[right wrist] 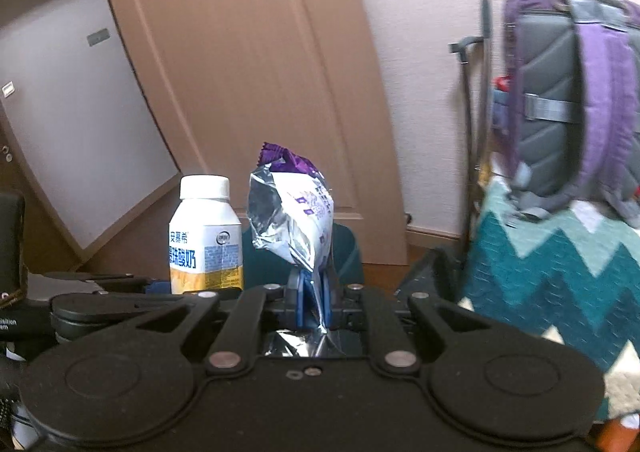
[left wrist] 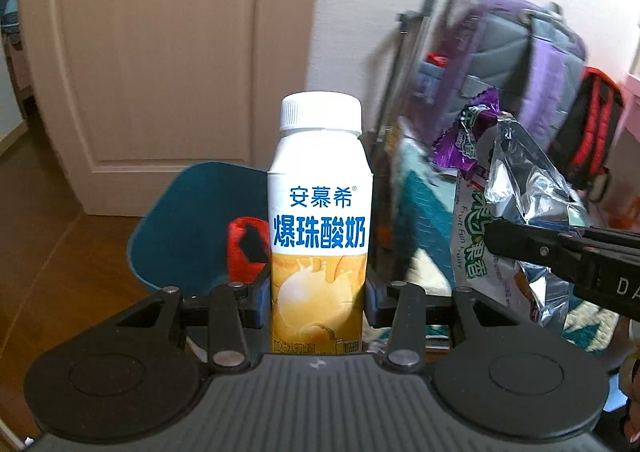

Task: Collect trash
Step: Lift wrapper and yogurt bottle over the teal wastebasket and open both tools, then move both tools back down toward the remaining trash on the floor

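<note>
My left gripper (left wrist: pixel 318 292) is shut on a white and yellow yogurt bottle (left wrist: pixel 319 223) with a white cap, held upright in the air. The bottle also shows in the right wrist view (right wrist: pixel 205 240) at the left. My right gripper (right wrist: pixel 314 302) is shut on a crumpled silver and purple snack wrapper (right wrist: pixel 292 211), which stands up between the blue pads. The wrapper and the right gripper's black finger show in the left wrist view (left wrist: pixel 516 211) to the right of the bottle. A dark teal bin (left wrist: pixel 188 223) with a red item (left wrist: pixel 246 248) inside stands on the floor behind the bottle.
A beige door (left wrist: pixel 160 51) and white wall stand behind. A purple and grey backpack (right wrist: pixel 572 99) sits on a teal zigzag blanket (right wrist: pixel 560 272) at the right. A black and red bag (left wrist: pixel 588 127) hangs at the far right. The floor is brown wood (left wrist: pixel 48 272).
</note>
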The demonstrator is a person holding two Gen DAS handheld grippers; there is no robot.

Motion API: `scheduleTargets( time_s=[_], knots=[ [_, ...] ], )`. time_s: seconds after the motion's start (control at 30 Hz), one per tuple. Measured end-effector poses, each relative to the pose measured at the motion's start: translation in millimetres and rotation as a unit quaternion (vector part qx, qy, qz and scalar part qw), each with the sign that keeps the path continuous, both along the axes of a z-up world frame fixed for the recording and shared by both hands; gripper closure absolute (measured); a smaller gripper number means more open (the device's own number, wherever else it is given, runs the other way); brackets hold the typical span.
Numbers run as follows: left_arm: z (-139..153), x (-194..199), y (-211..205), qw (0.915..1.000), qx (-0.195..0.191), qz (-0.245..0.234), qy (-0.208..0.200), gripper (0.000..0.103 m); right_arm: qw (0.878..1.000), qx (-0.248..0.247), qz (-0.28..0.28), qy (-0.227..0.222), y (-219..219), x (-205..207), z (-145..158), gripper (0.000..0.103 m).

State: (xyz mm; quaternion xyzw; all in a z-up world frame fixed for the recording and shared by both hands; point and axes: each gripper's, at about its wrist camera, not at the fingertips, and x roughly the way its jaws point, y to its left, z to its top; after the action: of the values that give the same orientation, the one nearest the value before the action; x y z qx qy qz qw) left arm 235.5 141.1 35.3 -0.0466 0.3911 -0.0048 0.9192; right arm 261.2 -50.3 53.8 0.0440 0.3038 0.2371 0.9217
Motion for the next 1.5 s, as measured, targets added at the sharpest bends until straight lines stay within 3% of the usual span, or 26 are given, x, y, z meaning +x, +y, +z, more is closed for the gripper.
scheduleTargets(
  time_s=[0.3,0.5,0.73,0.9,1.07,1.2,1.5],
  knots=[
    [-30.8,47.0,62.3,0.9991,-0.005,0.038,0.020,0.061,0.999,-0.008,0.015,0.030,65.0,70.1,-19.0,0.095],
    [-76.7,67.0,95.2,0.9964,-0.017,0.062,0.055,0.061,0.997,-0.017,0.010,0.070,97.9,118.9,-54.7,0.094],
    [-117.2,68.3,104.5,0.9949,-0.034,0.057,0.076,0.061,0.993,-0.053,0.018,0.105,129.8,149.9,-99.9,0.085],
    [-135.3,69.7,106.9,0.9935,-0.042,0.061,0.086,0.061,0.989,-0.054,0.018,0.138,133.8,162.5,-119.7,0.079],
    [-133.2,75.3,104.0,0.9932,-0.044,0.062,0.088,0.061,0.988,-0.059,0.018,0.144,131.3,162.5,-126.3,0.069],
    [-125.0,68.7,101.8,0.9936,-0.046,0.060,0.084,0.060,0.987,-0.055,0.020,0.147,123.8,160.6,-120.9,0.067],
    [-87.5,45.7,80.9,0.9959,-0.042,0.047,0.065,0.057,0.992,-0.038,0.036,0.115,98.0,122.4,-76.6,0.056]
  ],
)
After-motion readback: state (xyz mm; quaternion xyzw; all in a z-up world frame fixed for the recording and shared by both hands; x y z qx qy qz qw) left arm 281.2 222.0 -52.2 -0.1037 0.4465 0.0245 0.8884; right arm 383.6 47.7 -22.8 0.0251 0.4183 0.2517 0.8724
